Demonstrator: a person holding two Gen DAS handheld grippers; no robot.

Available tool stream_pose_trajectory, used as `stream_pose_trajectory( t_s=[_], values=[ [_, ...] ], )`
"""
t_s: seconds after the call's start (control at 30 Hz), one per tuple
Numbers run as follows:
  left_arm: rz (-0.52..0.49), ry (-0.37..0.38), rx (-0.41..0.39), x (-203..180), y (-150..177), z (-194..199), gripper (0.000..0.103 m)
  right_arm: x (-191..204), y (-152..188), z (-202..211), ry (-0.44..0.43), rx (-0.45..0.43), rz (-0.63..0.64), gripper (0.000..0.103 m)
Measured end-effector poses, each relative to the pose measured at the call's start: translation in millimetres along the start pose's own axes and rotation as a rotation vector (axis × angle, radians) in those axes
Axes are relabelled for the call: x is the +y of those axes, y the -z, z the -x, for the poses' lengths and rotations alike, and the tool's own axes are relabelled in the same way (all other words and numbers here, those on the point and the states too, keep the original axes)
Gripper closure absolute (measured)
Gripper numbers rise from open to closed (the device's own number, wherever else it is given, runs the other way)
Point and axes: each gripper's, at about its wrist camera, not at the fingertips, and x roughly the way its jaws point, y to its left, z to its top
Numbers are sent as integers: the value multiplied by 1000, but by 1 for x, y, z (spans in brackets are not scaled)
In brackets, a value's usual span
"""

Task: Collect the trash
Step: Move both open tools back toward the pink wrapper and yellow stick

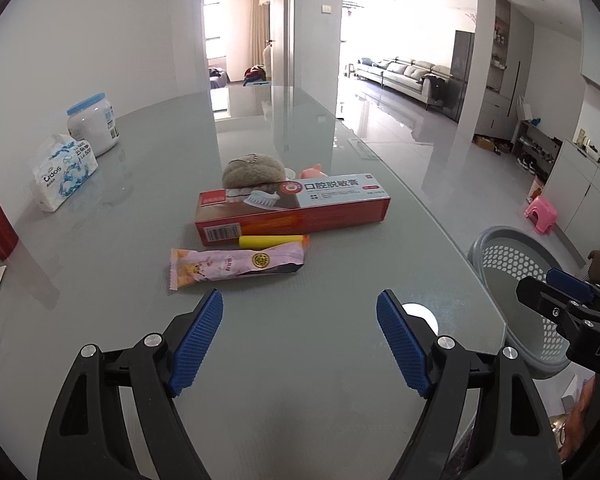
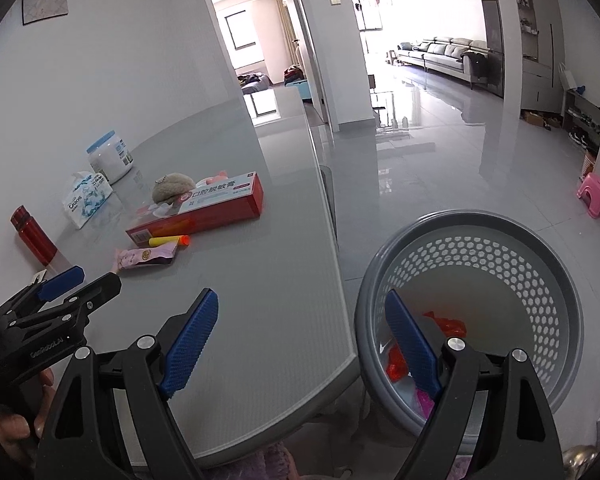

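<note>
Here, a pink wrapper (image 1: 236,266) lies on the grey surface (image 1: 300,360), just ahead of the left tongs (image 1: 300,334).
Both tongs tilt downward, spread and holding nothing; the left jaws are opening. The right tongs (image 2: 302,334) straddle the surface's edge and the grey basket (image 2: 556,280), which holds red scraps (image 2: 450,325).

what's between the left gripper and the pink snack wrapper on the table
Nothing: in the left wrist view only bare grey table separates the open left gripper from the pink wrapper.
</note>
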Motion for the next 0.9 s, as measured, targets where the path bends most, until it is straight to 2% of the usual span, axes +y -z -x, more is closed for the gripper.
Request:
stream_pose_trajectory(
  t_s=[0.53, 0.67, 0.9],
  values=[
    [134, -116, 22, 92, -2, -29, 23, 64, -20, -66, -68, 93, 107, 21],
    [152, -124, 40, 102, -1, -37, 23, 77, -23, -80, -80, 113, 133, 21],
    [153, -105, 70, 100, -3, -49, 23, 76, -26, -91, -76, 135, 124, 21]
  ],
)
